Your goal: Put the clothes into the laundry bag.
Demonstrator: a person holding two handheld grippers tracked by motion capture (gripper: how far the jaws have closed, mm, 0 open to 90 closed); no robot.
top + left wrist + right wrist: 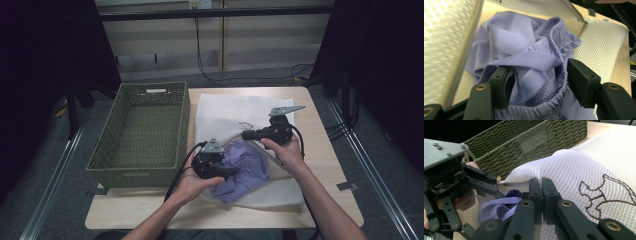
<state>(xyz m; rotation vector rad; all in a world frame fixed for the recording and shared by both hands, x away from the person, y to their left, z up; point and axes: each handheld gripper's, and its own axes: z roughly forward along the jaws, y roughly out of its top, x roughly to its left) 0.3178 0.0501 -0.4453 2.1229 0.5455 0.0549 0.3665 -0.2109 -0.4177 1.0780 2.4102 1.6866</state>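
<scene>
Table point(327, 165) with basket point(145, 135), mesh bag point(225, 112)

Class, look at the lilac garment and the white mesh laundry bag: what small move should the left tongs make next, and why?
Probably push the lilac garment deeper into the mesh laundry bag. The left tongs stand open around its bunched waistband, part of it spills out at the bag's mouth, and the right tongs pinch the bag's edge, holding it up.

This looks like a recording lab or studio: black curtains point(45, 55) hang at ten and two o'clock, a metal bar point(210, 13) crosses at twelve, cables point(210, 75) trail over grey floor point(50, 170), and floor rails point(372, 165) flank a small wooden table point(320, 155).
</scene>
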